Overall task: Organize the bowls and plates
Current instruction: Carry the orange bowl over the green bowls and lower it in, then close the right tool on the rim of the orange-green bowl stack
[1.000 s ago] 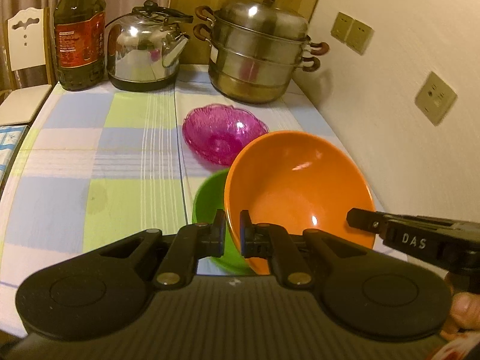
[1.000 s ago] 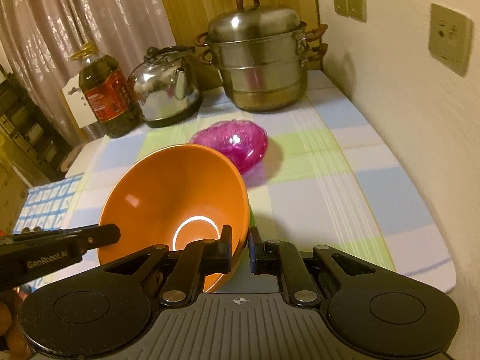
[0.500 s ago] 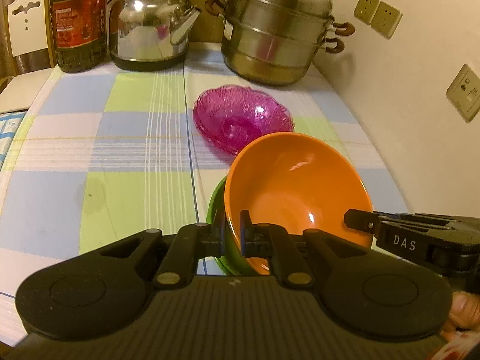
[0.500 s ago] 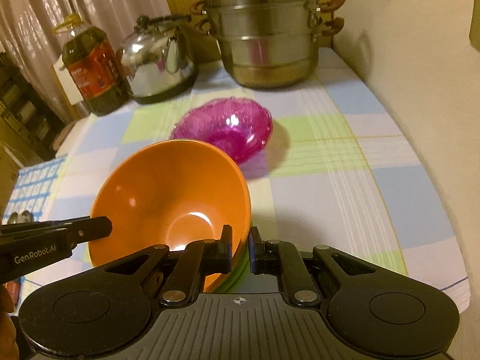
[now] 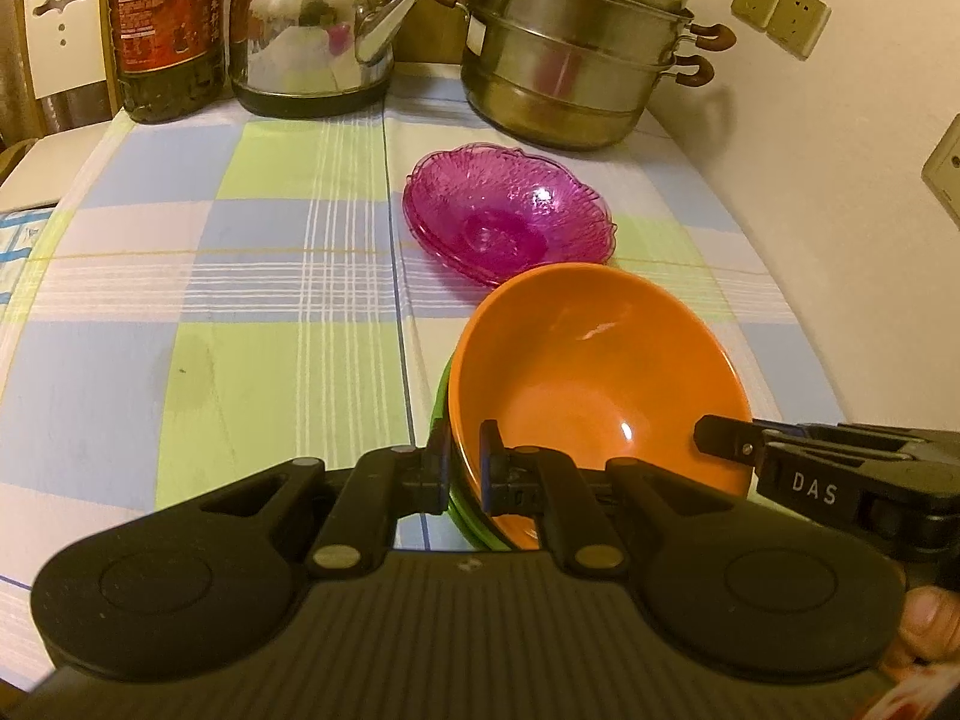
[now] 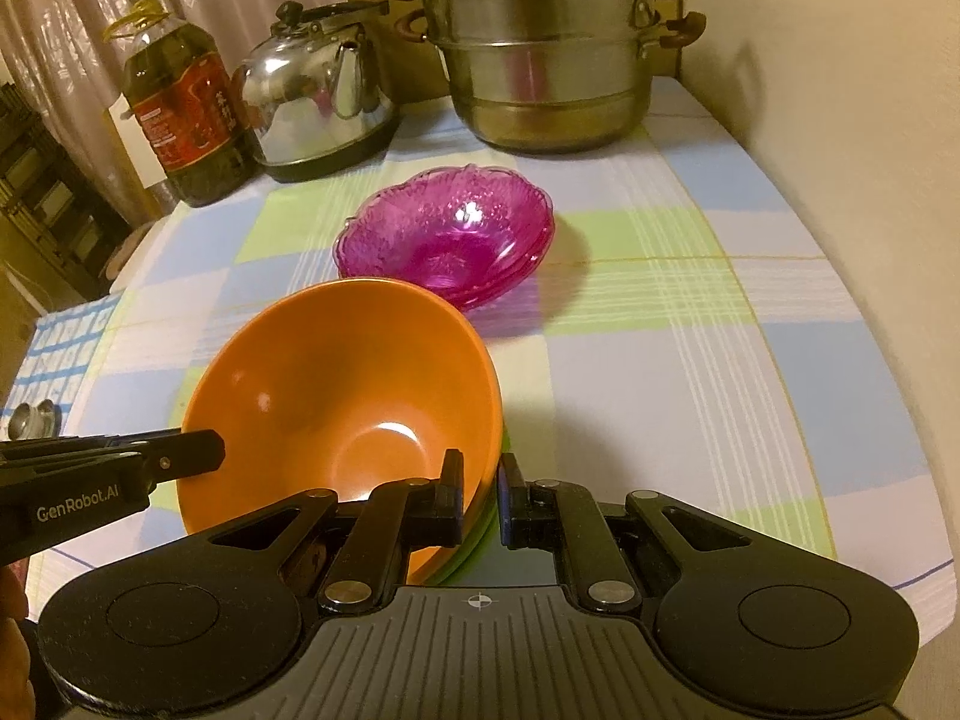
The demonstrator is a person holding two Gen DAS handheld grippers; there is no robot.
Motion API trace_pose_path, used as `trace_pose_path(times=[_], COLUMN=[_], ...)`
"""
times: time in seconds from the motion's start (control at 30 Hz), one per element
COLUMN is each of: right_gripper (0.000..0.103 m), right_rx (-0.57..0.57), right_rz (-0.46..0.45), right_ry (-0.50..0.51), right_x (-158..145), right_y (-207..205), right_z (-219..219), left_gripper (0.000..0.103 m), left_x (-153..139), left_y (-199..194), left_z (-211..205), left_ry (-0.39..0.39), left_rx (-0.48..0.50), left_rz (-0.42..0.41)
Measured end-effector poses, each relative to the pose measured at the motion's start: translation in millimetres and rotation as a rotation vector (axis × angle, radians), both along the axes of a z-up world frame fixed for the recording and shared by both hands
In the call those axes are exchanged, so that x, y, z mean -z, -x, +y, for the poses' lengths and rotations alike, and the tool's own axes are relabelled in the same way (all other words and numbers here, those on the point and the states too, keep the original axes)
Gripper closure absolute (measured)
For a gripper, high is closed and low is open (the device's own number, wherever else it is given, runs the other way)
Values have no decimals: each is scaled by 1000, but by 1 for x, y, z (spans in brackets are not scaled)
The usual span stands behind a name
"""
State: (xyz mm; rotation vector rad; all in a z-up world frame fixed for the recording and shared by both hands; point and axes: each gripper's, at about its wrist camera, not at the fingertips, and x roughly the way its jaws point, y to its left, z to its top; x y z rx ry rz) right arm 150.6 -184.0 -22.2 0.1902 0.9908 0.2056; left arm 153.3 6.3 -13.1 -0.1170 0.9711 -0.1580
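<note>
— Both grippers have come down with the orange bowl (image 5: 594,378) since a moment ago; it sat higher over the green bowl (image 5: 447,480) then, and now it sits down inside it, only a green edge showing.

— Are they still holding on?

— Yes. Left gripper (image 5: 463,468) is pinched tight on the orange rim at its side, right gripper (image 6: 481,495) clamped on the opposite rim, jaws nearly closed with just the bowl wall between.

— Where's the stack?

— Near edge of the checked tablecloth (image 6: 690,360), toward the wall side. Pink glass dishes (image 5: 510,213) sit just behind it, close but apart. Steamer pot (image 6: 546,48), kettle (image 6: 318,102) and oil bottle (image 6: 180,114) stand along the back.
</note>
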Motion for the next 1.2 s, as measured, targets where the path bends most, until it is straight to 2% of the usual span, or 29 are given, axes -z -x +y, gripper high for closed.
trace_pose_path(times=[0.13, 0.27, 0.37, 0.57, 0.77, 0.9, 1.2], right_gripper=[92, 86, 79, 75, 73, 72, 72], right_rx=[12, 58, 85, 91, 67, 59, 51], right_rz=[4, -4, -19, -13, -3, 4, 9], right_ry=[-25, -96, -128, -144, -128, -123, -90], right_x=[5, 2, -4, -11, -14, -14, -16], right_y=[-1, 3, 10, 25, 42, 52, 69], right_z=[-4, -17, -25, -29, -25, -23, -21], left_gripper=[94, 83, 79, 71, 65, 60, 60], left_x=[4, 2, -1, -7, -11, -10, -8], left_y=[-1, 5, 12, 32, 52, 62, 77], left_z=[4, 12, 16, 23, 20, 17, 9], left_ry=[25, 66, 91, 152, 143, 105, 29], left_rx=[-21, -60, -86, -137, -158, -168, -147], left_rz=[0, -15, -27, -49, -46, -32, -31])
